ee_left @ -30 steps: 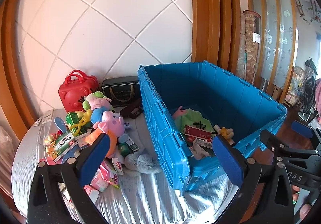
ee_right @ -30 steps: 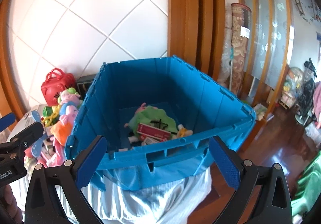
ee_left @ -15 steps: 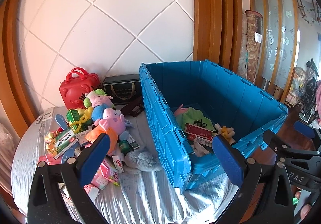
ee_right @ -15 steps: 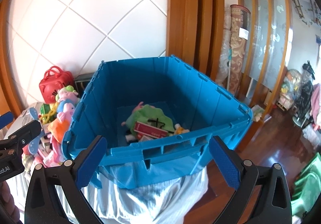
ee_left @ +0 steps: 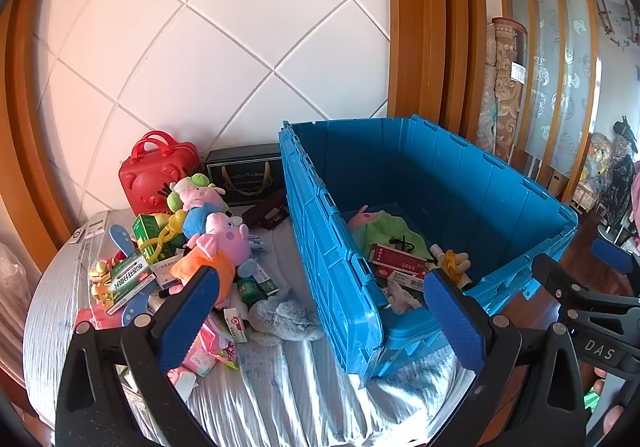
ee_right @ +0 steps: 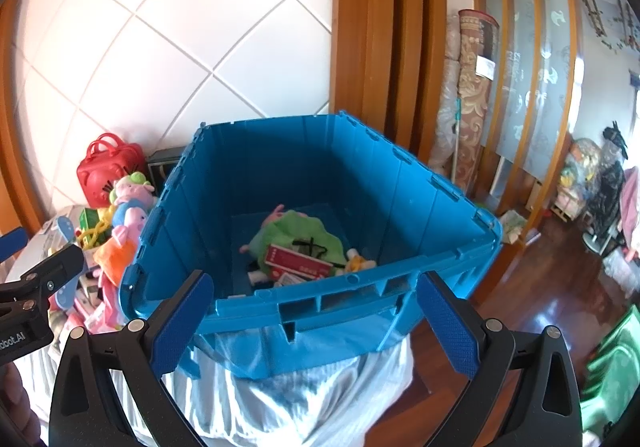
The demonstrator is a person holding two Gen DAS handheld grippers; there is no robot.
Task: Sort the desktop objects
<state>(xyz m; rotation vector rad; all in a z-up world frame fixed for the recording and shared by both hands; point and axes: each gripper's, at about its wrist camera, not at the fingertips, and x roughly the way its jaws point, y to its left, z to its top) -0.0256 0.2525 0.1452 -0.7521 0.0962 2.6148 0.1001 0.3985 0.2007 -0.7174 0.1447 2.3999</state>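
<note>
A big blue crate (ee_left: 320,247) (ee_right: 352,299) stands on a table with a pale cloth. Inside lie a green plush (ee_right: 300,235), a red box (ee_right: 296,261) and small items. Left of the crate is a pile: pink pig plushes (ee_left: 224,235), a green medicine box (ee_left: 128,279), a grey plush (ee_left: 284,315), small boxes. My left gripper (ee_left: 316,307) is open and empty, held above the table's front, straddling the crate's left wall. My right gripper (ee_right: 312,311) is open and empty in front of the crate's near wall.
A red toy suitcase (ee_left: 156,171) and a black gift box (ee_left: 244,175) stand against the white tiled wall behind the pile. Wooden door frames and rolled carpets (ee_right: 476,87) stand to the right. Dark wooden floor (ee_right: 560,279) lies beyond the table's right edge.
Both grippers have drawn back and risen slightly, so the crate and pile look a little lower and farther. Both stay open and empty. Nothing on the table has moved.
</note>
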